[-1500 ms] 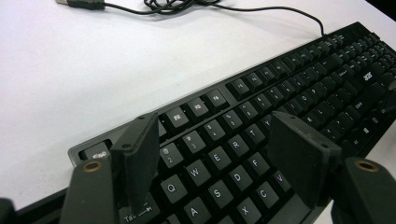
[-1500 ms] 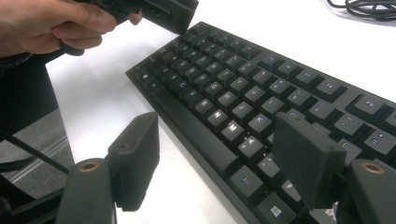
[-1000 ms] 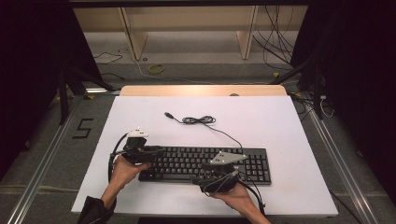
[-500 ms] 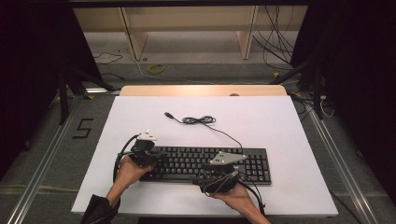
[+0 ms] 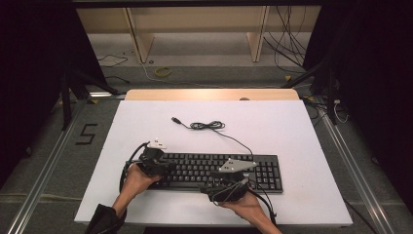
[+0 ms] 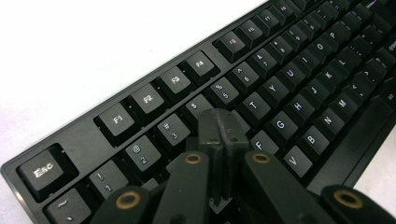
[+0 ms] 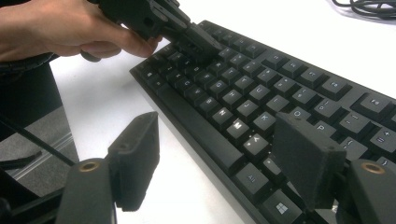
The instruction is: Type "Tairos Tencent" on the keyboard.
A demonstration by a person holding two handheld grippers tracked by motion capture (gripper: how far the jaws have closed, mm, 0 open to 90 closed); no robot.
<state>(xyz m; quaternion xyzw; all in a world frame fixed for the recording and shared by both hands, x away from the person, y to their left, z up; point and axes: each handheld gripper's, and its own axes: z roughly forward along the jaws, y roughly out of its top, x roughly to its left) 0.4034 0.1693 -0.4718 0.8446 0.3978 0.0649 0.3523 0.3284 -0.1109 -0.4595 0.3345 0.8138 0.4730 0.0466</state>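
Black keyboard (image 5: 214, 171) lies flat near the front edge of the white bench (image 5: 292, 126), long side running across it, its cable (image 5: 209, 126) trailing off the back edge toward the bench middle in a loose coil ending in a plug. Left gripper (image 5: 160, 168), held in the person's left hand (image 5: 134, 181), rests over the keyboard's left end; in the left gripper view its fingers (image 6: 219, 133) are pressed together, nothing between them, having just been closing, tips down on the keys below the number row, near the 3 and 4 keys; whether a key is pressed down cannot be told. Right gripper (image 5: 221, 183), held in the right hand (image 5: 246, 207), sits at the keyboard's front edge near its middle, grey plate on top; in the right gripper view its fingers (image 7: 135, 158) stand wide apart, empty, one over bare bench in front of the keyboard, the other over the bottom key rows. The same view shows the left gripper (image 7: 196, 39) farther off on the upper key rows. Grey floor with rails surrounds the bench
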